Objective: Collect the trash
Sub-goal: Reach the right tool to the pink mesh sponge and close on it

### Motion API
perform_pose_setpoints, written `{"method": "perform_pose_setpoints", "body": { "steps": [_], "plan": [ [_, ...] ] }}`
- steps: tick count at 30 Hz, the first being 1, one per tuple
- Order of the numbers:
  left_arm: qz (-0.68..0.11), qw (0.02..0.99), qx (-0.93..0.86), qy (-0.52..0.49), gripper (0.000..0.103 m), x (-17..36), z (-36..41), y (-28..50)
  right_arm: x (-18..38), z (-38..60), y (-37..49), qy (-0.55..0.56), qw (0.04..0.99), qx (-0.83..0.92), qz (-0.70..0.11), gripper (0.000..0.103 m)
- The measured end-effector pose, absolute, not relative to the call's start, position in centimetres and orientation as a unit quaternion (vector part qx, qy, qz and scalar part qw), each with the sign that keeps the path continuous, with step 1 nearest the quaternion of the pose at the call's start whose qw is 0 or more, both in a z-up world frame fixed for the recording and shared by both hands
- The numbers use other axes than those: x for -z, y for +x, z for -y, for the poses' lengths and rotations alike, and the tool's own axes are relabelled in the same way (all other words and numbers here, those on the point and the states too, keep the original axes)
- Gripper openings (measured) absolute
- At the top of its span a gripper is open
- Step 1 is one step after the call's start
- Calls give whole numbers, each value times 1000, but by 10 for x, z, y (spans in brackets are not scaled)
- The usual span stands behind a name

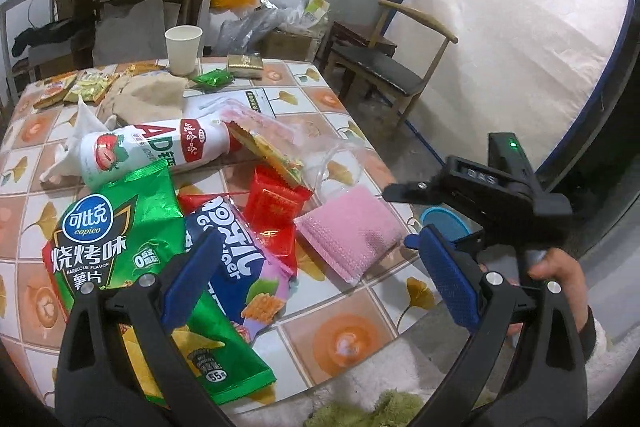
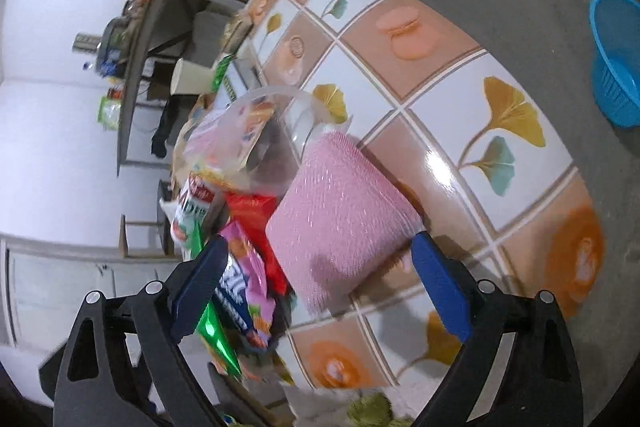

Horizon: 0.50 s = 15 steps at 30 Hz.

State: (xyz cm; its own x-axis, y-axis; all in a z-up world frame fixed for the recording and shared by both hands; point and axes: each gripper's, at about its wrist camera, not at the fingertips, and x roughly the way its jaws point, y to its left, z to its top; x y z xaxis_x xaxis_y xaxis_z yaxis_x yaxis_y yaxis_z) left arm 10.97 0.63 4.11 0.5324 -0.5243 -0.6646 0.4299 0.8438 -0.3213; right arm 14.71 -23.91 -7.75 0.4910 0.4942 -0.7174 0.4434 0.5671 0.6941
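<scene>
R gripper point(image 2: 316, 267) is wide open and lined up on the pink bubble-wrap pouch point(image 2: 340, 211), which sits dead ahead between the two blue pads. The pouch lies flat on the tiled table point(image 2: 460, 99), near the table's edge, and its near end pokes in between the fingers w/o either pad touching it yet, as far as the right wrist view shows. Its long axis runs roughly along the gripper's reach, slightly angled up-left, so the jaws straddle the short width: good for a pinch.

L gripper point(image 1: 316, 275) is also spread, nothing in it, hovering over the snack pile: green chip bag point(image 1: 116, 239) under the left pad, blue-purple snack bag point(image 1: 236, 263) between the pads. In the left wrist view the pouch point(image 1: 348, 227) is up and right of centre, and the R gripper point(image 1: 404, 215) comes in from that side, clearly the nearer one.

Rest of the trash is bunched left of the pouch: red packets point(image 1: 276, 203), clear plastic bag point(image 2: 256, 131), strawberry drink bottle point(image 1: 152, 151). Blue basket point(image 2: 616, 59) sits on the floor off the table's right edge, prob the drop spot, well apart from the pouch.

Judgement: next move needs a short push fwd, then close on the pouch.
</scene>
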Motion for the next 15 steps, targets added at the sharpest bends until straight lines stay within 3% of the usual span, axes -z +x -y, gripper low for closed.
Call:
{"method": "perform_pose_setpoints", "body": {
  "steps": [3, 5, 9, 12, 14, 15],
  "plan": [
    [-402, 875, 266, -53, 93, -41, -10, 116, 81, 235, 155, 466, 726, -4, -506, 91],
    [-402, 877, 259, -39, 82, -46, -13, 121, 86, 234, 157, 475, 717, 1, -510, 91],
    [-416, 872, 255, -28, 71, -58, -19, 144, 91, 233, 159, 490, 712, 4, -503, 90],
    [-433, 860, 265, -58, 64, -66, -27, 168, 93, 236, 160, 496, 712, 4, -496, 79],
    [-451, 846, 274, -80, 58, -66, -28, 186, 99, 239, 160, 507, 706, -6, -495, 59],
    [-459, 841, 273, -87, 56, -64, -28, 191, 103, 241, 159, 516, 699, -10, -494, 54]
  ]
}}
